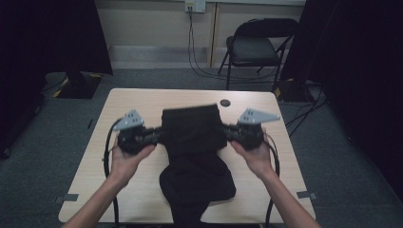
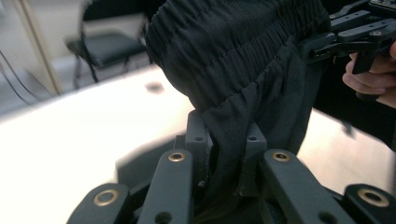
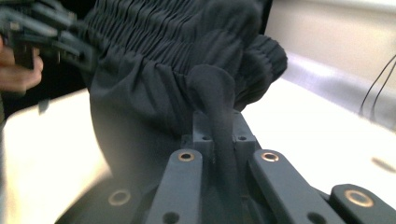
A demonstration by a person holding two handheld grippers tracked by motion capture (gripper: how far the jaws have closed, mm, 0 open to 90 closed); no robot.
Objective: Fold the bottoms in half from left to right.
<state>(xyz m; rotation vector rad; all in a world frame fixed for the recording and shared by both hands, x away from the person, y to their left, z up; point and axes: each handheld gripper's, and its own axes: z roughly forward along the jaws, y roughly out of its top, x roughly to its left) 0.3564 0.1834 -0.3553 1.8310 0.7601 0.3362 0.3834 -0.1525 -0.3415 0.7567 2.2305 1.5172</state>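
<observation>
**Black shorts held up over a plain wood table**

So the table [image 1: 119,190] is a light wood top with a little dark round disc [image 1: 225,102] near the far edge, sitting on grey carpet. Behind it there's a black folding chair [image 1: 254,47], cables running down from a wall outlet [image 1: 195,5], and dark curtains on both sides. The black garment [image 1: 192,142] hangs between the grippers, lower part bunched on the table. Left gripper [image 1: 159,135] and right gripper [image 1: 224,133] are each clamped on its gathered waistband.
</observation>
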